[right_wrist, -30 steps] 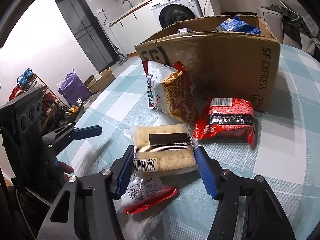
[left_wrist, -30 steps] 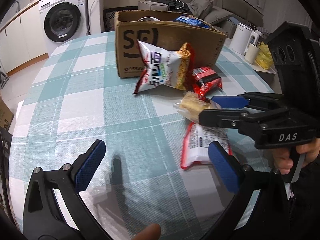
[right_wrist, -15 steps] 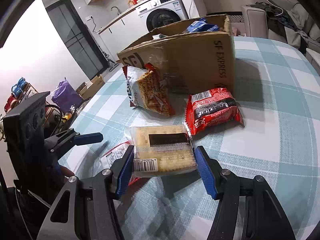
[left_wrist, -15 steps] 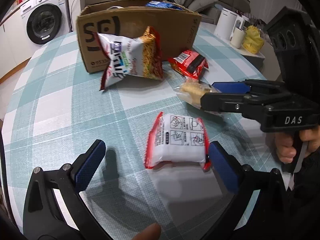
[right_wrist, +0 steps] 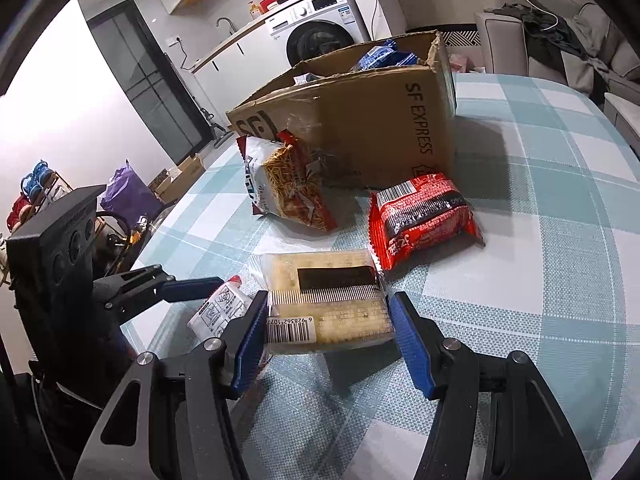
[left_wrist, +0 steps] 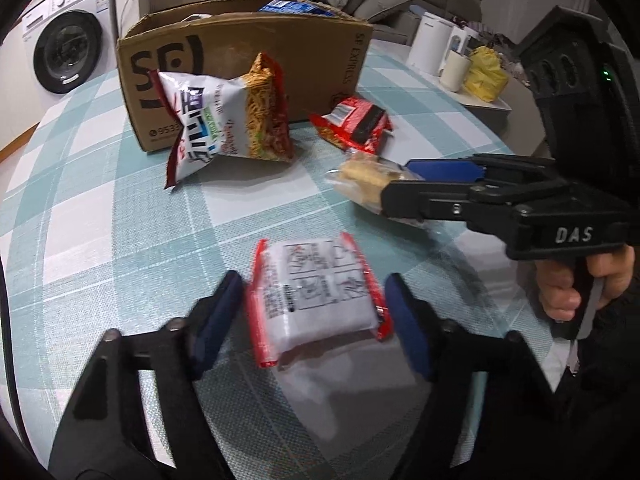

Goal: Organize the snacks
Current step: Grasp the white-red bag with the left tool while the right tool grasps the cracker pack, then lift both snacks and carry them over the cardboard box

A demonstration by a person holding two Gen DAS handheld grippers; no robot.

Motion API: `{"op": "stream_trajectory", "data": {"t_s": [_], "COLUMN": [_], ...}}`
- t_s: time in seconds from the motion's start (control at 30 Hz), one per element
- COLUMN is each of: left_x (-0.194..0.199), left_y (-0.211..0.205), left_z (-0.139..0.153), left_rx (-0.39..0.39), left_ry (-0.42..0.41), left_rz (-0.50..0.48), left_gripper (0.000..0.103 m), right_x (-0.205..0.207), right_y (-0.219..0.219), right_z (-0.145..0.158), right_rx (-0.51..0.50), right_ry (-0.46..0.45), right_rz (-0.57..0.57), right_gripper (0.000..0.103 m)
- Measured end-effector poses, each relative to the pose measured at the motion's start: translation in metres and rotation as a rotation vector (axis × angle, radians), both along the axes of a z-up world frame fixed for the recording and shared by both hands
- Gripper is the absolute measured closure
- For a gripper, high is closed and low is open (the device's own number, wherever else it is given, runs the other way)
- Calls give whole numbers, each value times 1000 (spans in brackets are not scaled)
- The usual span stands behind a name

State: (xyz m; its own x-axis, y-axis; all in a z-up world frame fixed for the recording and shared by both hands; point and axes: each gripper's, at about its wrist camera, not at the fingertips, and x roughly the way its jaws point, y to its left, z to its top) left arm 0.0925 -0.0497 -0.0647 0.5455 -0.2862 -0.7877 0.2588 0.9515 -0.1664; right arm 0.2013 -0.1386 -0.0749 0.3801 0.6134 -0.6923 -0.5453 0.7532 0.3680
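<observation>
Right now the left gripper (left_wrist: 312, 316) has its blue pads on either side of a white packet with red edges (left_wrist: 316, 300), very close to the wrapper, though whether they actually press it is hard to tell through the blur. That packet lies on the checked tablecloth (left_wrist: 120, 216) toward the near edge of the table. Over to its right, the right gripper (right_wrist: 326, 330) is clenched on a clear-wrapped cracker pack (right_wrist: 324, 304), holding it by both sides. Further in, a red snack bag (right_wrist: 420, 220) lies flat and a white-and-orange noodle bag (left_wrist: 228, 120) leans against the cardboard box (left_wrist: 248, 60), which stands toward the far edge with a blue packet (right_wrist: 380, 58) poking out of its open top.
</observation>
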Motion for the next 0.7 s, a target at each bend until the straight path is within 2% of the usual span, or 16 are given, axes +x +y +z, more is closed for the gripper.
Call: {"op": "stream_trajectory", "data": {"t_s": [0.1,0.27,0.7], "left_x": [-2,-6,-13], "left_y": [2,7,19], "left_z": [1,4,17], "left_rx": [-15,-38,-68], "left_ry": [-12,-26,-59], "left_rz": [-4,4,36], "left_gripper": [51,56,58], "right_x": [0,-1,-5], "right_y": [-1,-1,-4], "right_z": [1,3,9], "right_rx": [6,6,25], "right_ry": [-1,-8,-27], "right_rz": [-5,-7,-12], "right_gripper": [42,42,42]}}
